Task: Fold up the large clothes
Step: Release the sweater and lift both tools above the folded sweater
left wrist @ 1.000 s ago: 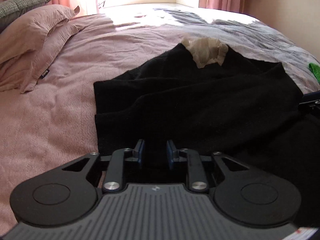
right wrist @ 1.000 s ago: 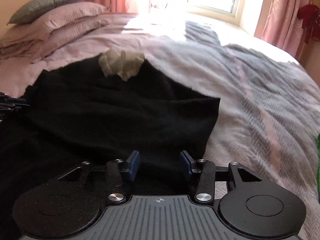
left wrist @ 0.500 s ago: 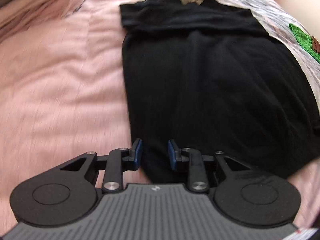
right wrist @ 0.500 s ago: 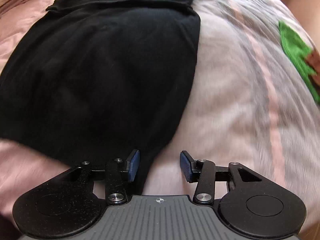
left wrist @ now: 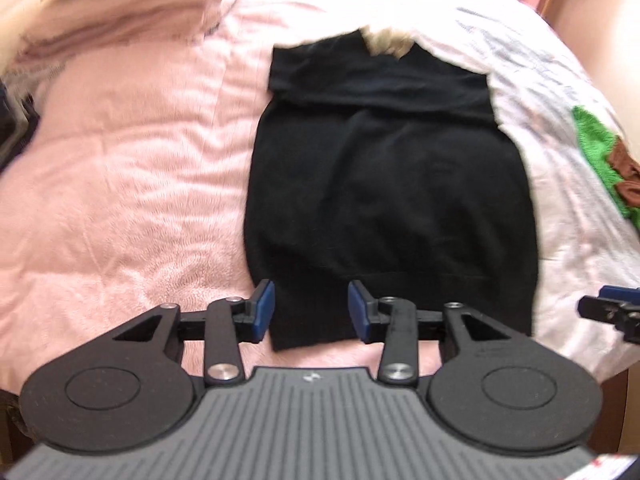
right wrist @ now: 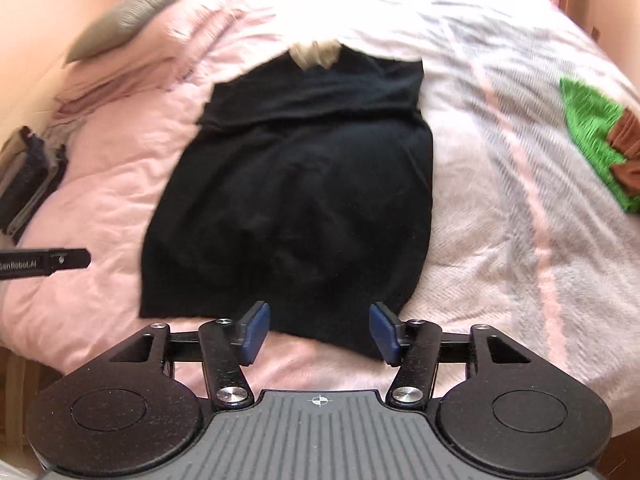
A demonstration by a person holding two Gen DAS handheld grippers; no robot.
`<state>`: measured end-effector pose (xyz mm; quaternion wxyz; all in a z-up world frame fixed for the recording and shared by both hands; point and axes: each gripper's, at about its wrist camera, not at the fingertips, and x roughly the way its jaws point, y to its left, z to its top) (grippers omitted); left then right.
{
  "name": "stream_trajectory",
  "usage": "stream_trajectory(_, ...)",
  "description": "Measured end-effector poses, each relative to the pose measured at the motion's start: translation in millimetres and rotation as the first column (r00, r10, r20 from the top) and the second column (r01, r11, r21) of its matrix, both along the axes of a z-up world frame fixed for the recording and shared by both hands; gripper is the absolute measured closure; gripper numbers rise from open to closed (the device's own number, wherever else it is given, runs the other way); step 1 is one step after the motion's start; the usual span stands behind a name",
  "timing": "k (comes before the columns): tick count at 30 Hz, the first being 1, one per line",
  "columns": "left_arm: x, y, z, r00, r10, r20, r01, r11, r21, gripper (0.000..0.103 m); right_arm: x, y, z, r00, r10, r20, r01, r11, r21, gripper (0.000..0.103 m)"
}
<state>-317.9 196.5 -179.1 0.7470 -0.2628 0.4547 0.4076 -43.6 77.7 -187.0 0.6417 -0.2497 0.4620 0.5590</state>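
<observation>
A black knit garment [left wrist: 384,184] [right wrist: 296,184] lies flat on the bed, its top part folded over and a cream collar [left wrist: 386,42] [right wrist: 316,54] showing at the far end. My left gripper [left wrist: 311,311] hovers above the near left corner of its hem, jaws opening, pads apart from the cloth. My right gripper [right wrist: 319,330] hangs over the near right corner of the hem, jaws also opening, gripping nothing. The right gripper's tip [left wrist: 608,308] shows at the left wrist view's right edge, and the left gripper's side [right wrist: 44,263] at the right wrist view's left edge.
The bed carries a pink blanket [left wrist: 120,184] on the left and a grey-striped cover [right wrist: 520,200] on the right. Pillows [right wrist: 132,16] lie at the far left. A green and brown cloth [right wrist: 596,136] rests at the right. Folded dark clothes [right wrist: 28,184] sit at the left bed edge.
Both grippers have let go of the black garment, risen and pulled back toward the near bed edge, and their jaws have widened. The garment now lies spread flat.
</observation>
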Motion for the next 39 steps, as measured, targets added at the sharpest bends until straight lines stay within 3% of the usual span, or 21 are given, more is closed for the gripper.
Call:
stream_trajectory(8,3.4,-75.2,63.1,1.000,0.011,-0.015,-0.010,0.998,0.056,0.055,-35.1,-54.7,56.6,0.993,0.091,0.077,-0.098,0.990,0.097,0.049)
stream_trajectory(17,-10.0,-114.2,83.1,0.999,-0.004,-0.031,0.006,0.998,0.056,0.053,-40.8,-80.2,71.9,0.992,0.095,0.087,-0.103,0.990,0.098,0.049)
stream_trajectory(33,-8.8,-80.7,74.8,0.995,-0.063,-0.073,0.066,0.997,0.033,0.051,-40.0,-62.1,71.8,0.998,0.032,0.056,-0.036,0.997,0.072,0.049)
stream_trajectory(39,-8.9,-68.3,63.8,0.995,-0.091,-0.044,0.092,0.996,0.017,0.048,-32.8,-56.1,59.5,1.000,0.004,0.014,-0.004,0.998,0.056,0.049)
